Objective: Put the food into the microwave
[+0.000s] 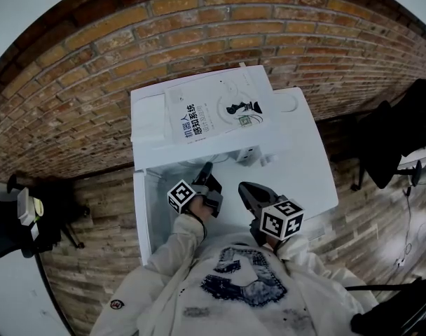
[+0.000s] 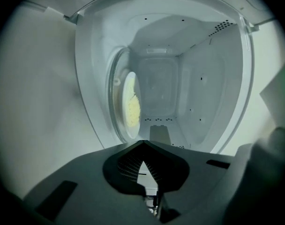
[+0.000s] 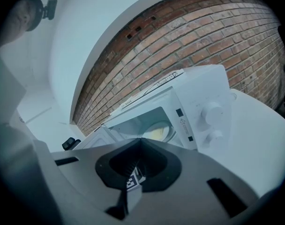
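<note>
Brick wall backs a white counter that carries the microwave. Its door stands open at far left. Left gripper, jaws fully together and holding nothing, points into the cavity. The food, a pale yellow patch on a plate, already lies inside, ahead and slightly left of the jaw tips in the left gripper view. Right gripper, jaws likewise together and empty, sits farther back, right of the opening. Judged remaining step: closing the door, to which the left gripper is nearer.
</note>
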A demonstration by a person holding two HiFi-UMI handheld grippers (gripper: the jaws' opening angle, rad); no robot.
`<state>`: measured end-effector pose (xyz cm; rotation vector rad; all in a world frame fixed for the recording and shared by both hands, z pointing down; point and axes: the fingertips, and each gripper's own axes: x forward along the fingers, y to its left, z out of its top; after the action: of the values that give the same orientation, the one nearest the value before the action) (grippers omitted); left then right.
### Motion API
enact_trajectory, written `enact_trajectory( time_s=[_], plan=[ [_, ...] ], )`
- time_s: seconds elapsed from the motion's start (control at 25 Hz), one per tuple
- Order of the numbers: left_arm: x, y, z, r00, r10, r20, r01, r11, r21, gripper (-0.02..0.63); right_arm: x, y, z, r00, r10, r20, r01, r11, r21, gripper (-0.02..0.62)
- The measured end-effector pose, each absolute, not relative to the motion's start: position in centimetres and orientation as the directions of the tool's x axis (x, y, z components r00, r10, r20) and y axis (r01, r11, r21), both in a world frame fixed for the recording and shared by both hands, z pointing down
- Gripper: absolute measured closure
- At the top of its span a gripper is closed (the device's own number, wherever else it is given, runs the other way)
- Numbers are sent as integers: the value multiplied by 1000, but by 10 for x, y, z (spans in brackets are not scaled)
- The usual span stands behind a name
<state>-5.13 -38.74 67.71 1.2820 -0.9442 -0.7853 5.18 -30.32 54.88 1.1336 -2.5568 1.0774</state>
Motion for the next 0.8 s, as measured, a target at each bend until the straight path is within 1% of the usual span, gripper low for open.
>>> enact_trajectory(
  time_s=[0.2,0.48,0.64,0.8],
  plan=[
    [-50,-373,656,440,-890,120,-119,75,990,598,49,-293,546,-719,-585,375,-679,474,-561,581],
    [-48,-354,623,460,-878,133,-275,2,961,598,49,-285,536,-723,-594,352,-673,493,-552,581],
    [-45,-341,601,479,-864,158,-402,-56,914,599,48,-279,532,-726,-594,347,-673,508,-538,581],
    [-45,-329,576,481,-859,174,-541,-134,830,599,49,-274,532,-728,-589,351,-672,511,-536,581]
  ],
)
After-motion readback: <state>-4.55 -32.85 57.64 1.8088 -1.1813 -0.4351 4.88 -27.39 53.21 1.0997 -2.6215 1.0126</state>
